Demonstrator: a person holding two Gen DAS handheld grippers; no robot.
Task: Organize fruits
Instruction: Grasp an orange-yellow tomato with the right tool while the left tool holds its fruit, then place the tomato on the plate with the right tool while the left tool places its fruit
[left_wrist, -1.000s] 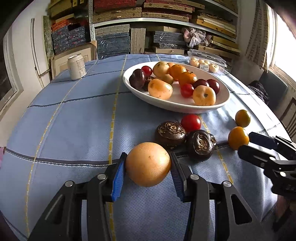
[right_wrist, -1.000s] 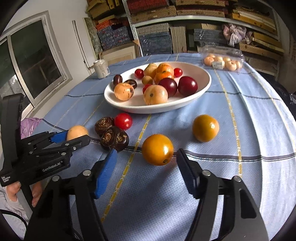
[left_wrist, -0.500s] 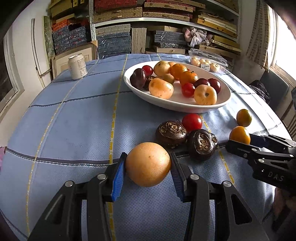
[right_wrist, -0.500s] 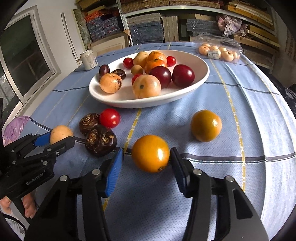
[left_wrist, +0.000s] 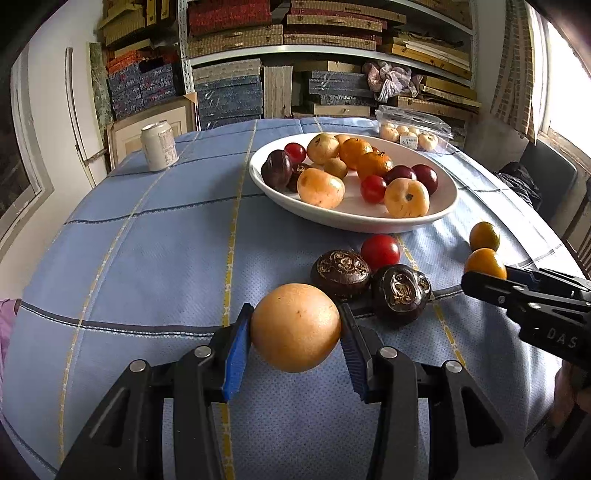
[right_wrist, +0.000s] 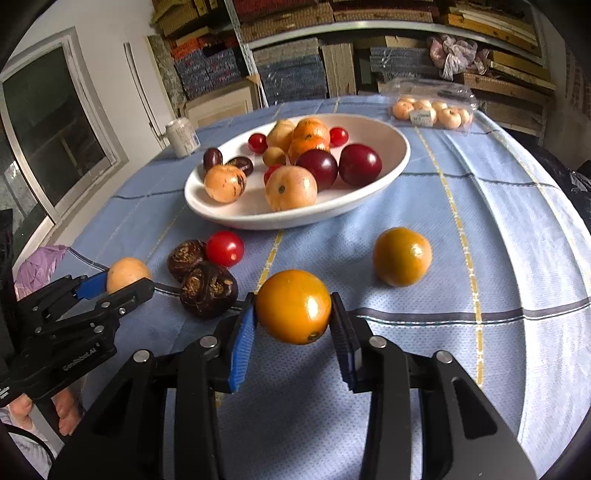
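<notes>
We see a big table with a blue cloth (left_wrist: 155, 236) on it. The cloth has yellow and dark lines. A pale drink can (left_wrist: 159, 146) stands upright on the cloth, near its far left edge. A clear plastic box (left_wrist: 413, 129) sits on the cloth at its far right edge. Behind the cloth, past the far edge, are shelves (left_wrist: 325, 40) full of flat boxes stacked up. A bunched-up pink bag (left_wrist: 388, 75) lies on the shelves. Left of the cloth is a window (right_wrist: 48, 129) in a white wall.
</notes>
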